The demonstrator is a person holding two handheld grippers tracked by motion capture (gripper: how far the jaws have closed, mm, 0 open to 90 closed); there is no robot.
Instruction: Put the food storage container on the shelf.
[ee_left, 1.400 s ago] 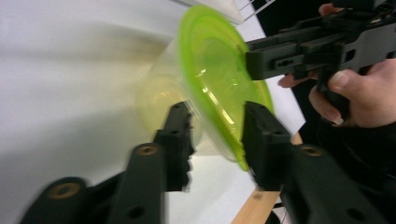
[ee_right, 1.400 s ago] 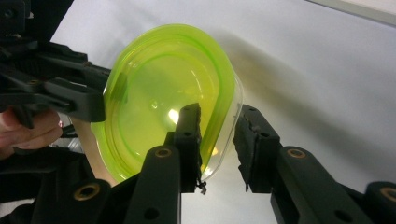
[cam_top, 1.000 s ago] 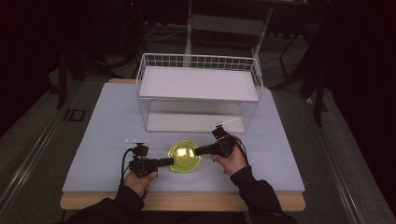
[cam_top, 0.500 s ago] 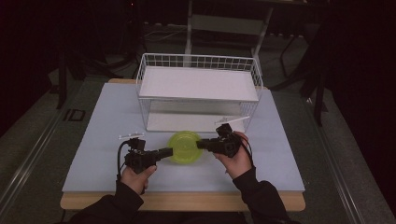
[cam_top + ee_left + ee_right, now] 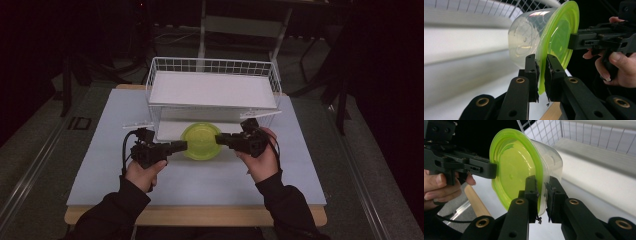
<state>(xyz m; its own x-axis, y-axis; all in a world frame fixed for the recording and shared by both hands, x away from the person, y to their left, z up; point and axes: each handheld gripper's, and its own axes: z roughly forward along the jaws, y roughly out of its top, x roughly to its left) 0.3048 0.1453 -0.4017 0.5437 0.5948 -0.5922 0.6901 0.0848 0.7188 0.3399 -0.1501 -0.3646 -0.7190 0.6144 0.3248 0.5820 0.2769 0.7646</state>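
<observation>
Container [image 5: 201, 141] with green lid, rim pinched by left claw [image 5: 541, 72] and right claw [image 5: 542, 192], clear tub evident close-up.

So the wire rack [image 5: 212, 95] sits on the desk [image 5: 100, 165] toward 12 o'clock. The lidded tub [image 5: 201, 141] hangs right in front of it, left tongs [image 5: 181, 146] pinching its rim at 9 o'clock, right tongs [image 5: 221, 139] at 3 o'clock.
</observation>
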